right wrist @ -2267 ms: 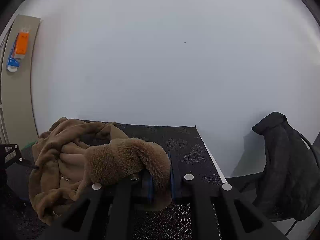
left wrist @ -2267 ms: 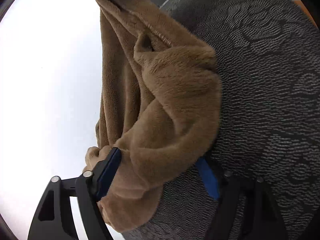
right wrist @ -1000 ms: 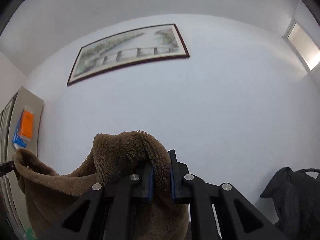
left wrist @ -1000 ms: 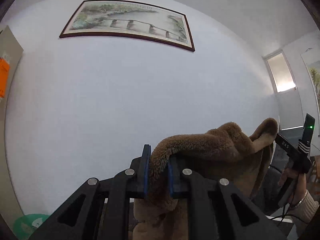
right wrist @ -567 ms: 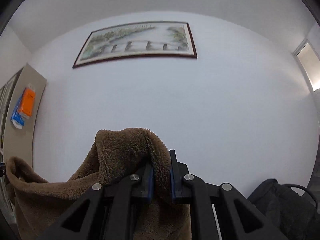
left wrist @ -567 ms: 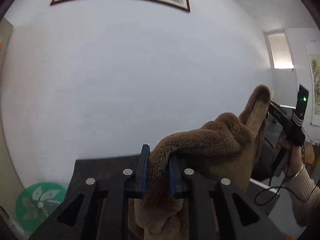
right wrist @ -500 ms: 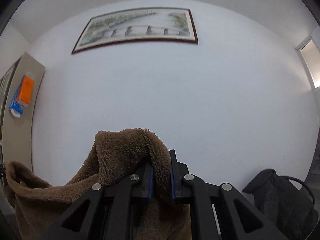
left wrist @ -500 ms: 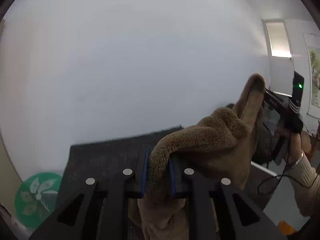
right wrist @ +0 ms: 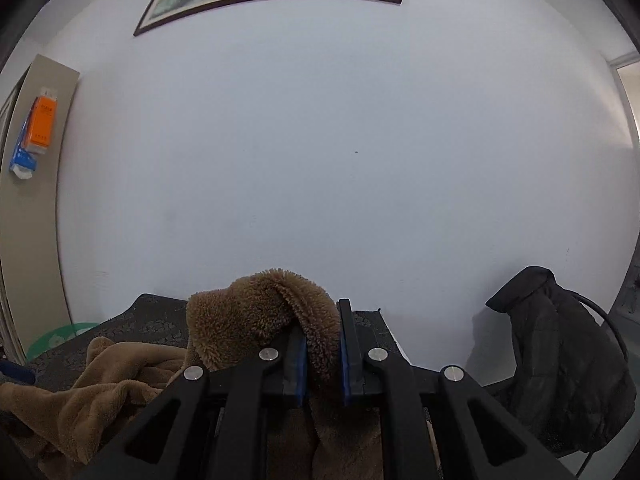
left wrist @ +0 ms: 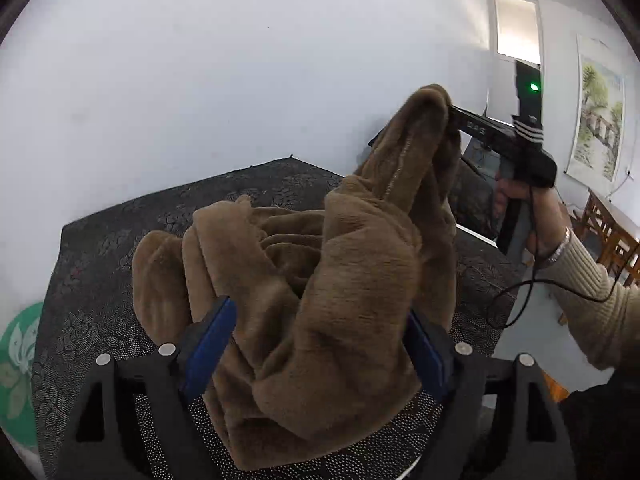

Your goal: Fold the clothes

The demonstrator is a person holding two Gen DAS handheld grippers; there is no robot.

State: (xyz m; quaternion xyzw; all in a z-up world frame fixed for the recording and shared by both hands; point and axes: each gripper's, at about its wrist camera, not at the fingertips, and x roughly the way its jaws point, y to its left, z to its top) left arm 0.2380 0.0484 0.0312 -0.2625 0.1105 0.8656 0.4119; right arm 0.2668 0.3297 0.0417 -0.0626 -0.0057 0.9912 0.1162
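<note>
A brown fleece garment [left wrist: 320,280] lies heaped on the dark patterned table [left wrist: 100,240]. One corner of it is held up at the right. My left gripper [left wrist: 318,340] is low over the table with its jaws opening wide. The bulky fleece sits loose between the blue pads [left wrist: 210,332], no longer pinched. My right gripper [right wrist: 322,356] is shut on a fold of the garment [right wrist: 260,308]. In the left wrist view that right gripper [left wrist: 452,116] pinches the raised corner, and a hand [left wrist: 532,216] in a ribbed beige sleeve holds it.
A black jacket [right wrist: 560,360] hangs beyond the table's right edge. A green round mat [left wrist: 16,360] lies on the floor at the left. A white wall stands close behind the table [right wrist: 160,316]. Wooden furniture [left wrist: 612,232] stands far right.
Both grippers have come down toward the table. The left jaws, shut on a fold before, have sprung apart and let it go. The garment now rests on the table. The right grip is unchanged.
</note>
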